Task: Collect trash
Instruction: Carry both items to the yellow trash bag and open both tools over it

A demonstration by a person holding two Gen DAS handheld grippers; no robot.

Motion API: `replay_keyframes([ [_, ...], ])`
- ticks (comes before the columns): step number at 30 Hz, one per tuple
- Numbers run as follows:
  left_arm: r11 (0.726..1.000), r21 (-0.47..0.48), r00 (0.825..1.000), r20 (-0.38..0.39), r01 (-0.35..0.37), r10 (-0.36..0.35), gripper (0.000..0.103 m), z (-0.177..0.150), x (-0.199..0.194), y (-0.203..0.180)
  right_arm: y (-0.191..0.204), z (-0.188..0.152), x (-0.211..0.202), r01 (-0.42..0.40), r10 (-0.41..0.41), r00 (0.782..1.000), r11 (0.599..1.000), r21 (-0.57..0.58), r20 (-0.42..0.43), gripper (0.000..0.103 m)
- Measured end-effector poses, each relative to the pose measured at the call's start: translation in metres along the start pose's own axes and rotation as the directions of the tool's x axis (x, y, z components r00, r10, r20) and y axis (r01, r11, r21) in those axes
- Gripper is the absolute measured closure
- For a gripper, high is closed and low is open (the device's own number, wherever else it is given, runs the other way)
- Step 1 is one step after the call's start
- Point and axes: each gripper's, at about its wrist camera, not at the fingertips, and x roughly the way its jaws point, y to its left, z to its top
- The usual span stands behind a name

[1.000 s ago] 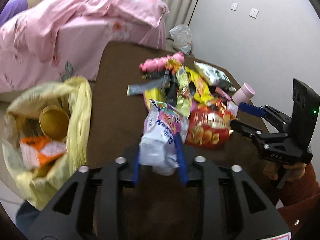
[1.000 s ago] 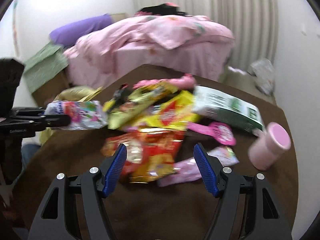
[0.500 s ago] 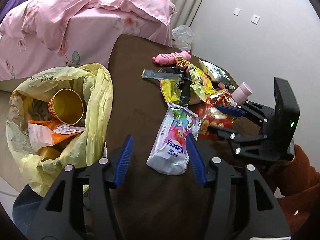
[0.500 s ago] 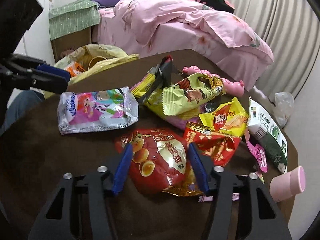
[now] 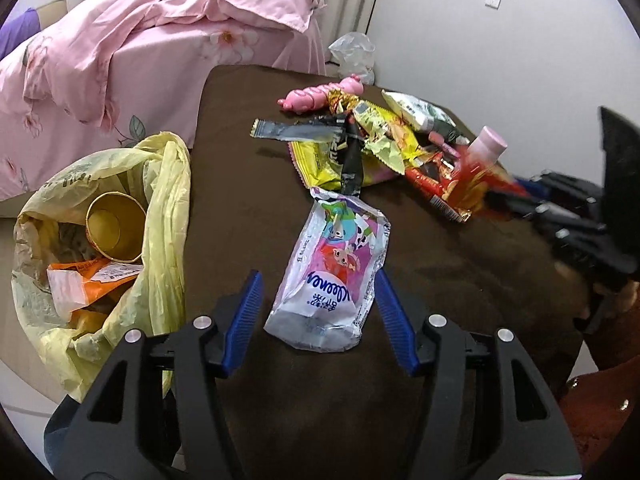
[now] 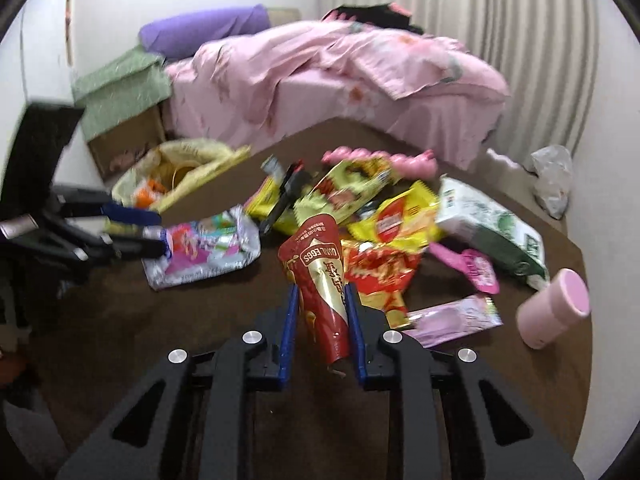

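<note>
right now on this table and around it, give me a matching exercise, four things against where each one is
Things:
1. red quail eggs pouch
2. cartoon tissue pack
3. gold paper cup
4. pink cup

Places:
a. inside the yellow bag
b. on its side on the brown table
c. clamped in the right hand-held gripper
d. flat between the open fingers of the left hand-held gripper

Pairs: 1-c, 2-d, 3-a, 4-b

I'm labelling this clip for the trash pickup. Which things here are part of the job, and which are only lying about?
Part of the job:
- red quail-egg pouch, clamped in right gripper
- cartoon wrapper, between open left gripper fingers
- wrapper pile
- yellow trash bag

Lying about:
- pink cup
- pink bedding
- purple pillow
</note>
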Motion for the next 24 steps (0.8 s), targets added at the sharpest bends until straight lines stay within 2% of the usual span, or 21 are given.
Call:
replay_keyframes([
  [2,1.0,0.003,1.0,-0.017,-0.02,0.02,0.053,0.0,0.005,-0.001,-0.004,0.0,-0.005,0.003,-0.004,1.0,1.0,0.02,0.016,0.08],
  [5,0.999,0.018,0.997,-0.058,-0.043,0.044,0.067,-0.003,0.012,-0.005,-0.01,0.001,-0.007,0.011,-0.011,1.0,0.999,0.041,0.02,0.08],
  [7,0.997,0.04,0.997,-0.056,-0.06,0.062,0.075,-0.005,0.012,-0.008,-0.013,0.0,-0.006,0.011,-0.011,1.0,0.999,0.052,0.017,0.08],
  [9,0.999,0.042,0.998,-0.058,-0.031,0.033,0.084,-0.005,0.01,-0.011,-0.014,0.0,-0.006,0.009,-0.01,1.0,0.998,0.057,0.019,0.08],
  [12,0.999,0.036,0.999,-0.032,-0.021,0.022,0.086,-0.003,0.001,-0.011,-0.012,0.002,-0.007,0.007,-0.008,1.0,0.999,0.052,0.025,0.08],
  [18,1.0,0.0,0.997,0.082,0.007,-0.007,0.086,0.009,-0.036,-0.005,-0.005,0.014,-0.015,0.02,-0.022,0.998,0.999,0.037,0.053,0.08],
  [21,1.0,-0.022,0.989,0.147,-0.018,0.021,0.086,0.015,-0.056,0.003,0.0,0.025,-0.019,0.02,-0.023,0.997,0.999,0.031,0.075,0.08],
  [24,0.995,-0.083,0.98,0.19,-0.051,0.066,0.086,0.022,-0.074,0.025,0.009,0.044,-0.02,0.011,-0.011,0.995,1.0,0.006,0.096,0.08],
])
